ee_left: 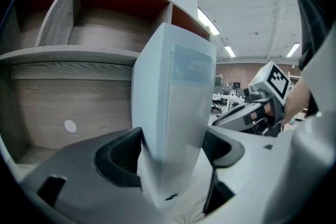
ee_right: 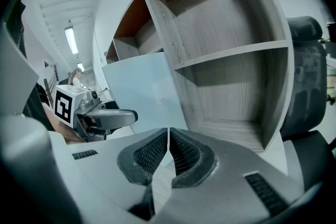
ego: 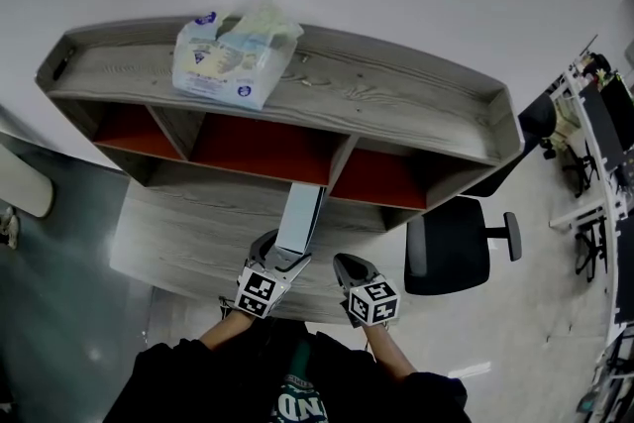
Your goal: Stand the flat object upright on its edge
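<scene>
A flat pale blue-white object (ego: 300,218) stands upright on its edge on the wooden desk (ego: 168,233), in front of the shelf's middle divider. My left gripper (ego: 285,256) straddles its near end. In the left gripper view the object (ee_left: 173,86) fills the space between the open jaws of the left gripper (ee_left: 173,134), with only thin gaps at the pads. My right gripper (ego: 349,264) hovers just right of the object, shut and empty. In the right gripper view the right gripper (ee_right: 168,139) has its ribbed pads together, with the object (ee_right: 144,92) and the left gripper (ee_right: 123,117) ahead to the left.
A wooden shelf unit (ego: 396,104) with red-backed compartments sits at the back of the desk. On top of it lies a plastic pack of tissues (ego: 233,54). A black office chair (ego: 451,248) stands to the right of the desk.
</scene>
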Demonstrator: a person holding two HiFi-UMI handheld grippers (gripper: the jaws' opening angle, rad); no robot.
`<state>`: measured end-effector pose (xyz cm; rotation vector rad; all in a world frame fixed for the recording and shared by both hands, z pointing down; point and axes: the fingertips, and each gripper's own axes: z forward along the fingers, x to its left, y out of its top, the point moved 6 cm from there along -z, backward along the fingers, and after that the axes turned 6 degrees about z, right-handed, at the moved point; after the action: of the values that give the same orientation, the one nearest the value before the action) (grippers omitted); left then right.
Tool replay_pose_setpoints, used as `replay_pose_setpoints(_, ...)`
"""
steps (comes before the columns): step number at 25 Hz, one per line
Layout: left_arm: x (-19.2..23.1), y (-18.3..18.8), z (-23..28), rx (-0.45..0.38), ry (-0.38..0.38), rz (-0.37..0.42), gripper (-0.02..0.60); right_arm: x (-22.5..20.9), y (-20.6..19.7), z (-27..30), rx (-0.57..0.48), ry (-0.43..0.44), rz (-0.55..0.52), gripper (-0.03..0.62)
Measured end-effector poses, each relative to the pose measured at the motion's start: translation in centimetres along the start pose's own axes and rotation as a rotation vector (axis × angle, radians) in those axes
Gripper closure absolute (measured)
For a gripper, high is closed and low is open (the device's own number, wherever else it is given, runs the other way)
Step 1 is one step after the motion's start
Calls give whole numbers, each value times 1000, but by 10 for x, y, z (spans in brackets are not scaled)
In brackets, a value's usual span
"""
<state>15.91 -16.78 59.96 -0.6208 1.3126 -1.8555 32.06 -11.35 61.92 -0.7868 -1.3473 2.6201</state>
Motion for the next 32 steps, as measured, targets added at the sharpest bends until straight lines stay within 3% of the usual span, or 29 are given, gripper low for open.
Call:
replay_pose_setpoints(6,-16,3,3,23,119,-5,224,-2,-2,-5,-2,-4,10,556)
replay_pose_setpoints(9,-20,5,8,31,142,-15,222,-4,-5,-9,-2,-11,17,556)
replay_pose_setpoints(19,-12,2,8,5,71,-58,219,-1,-15,-16,0,-16,34,556)
replay_pose_setpoints(24,-18,7,13,12,102,-92,218,8,-18,-20,-6,-21,45,556)
replay_pose_setpoints(28,-17,1,14,-11,100,-82,213,16,-28,-32,-19,-55,62,556)
replay_pose_setpoints(32,-10,-2,10,-2,52,-89,203,26,-37,-47,-43,-109,75,556)
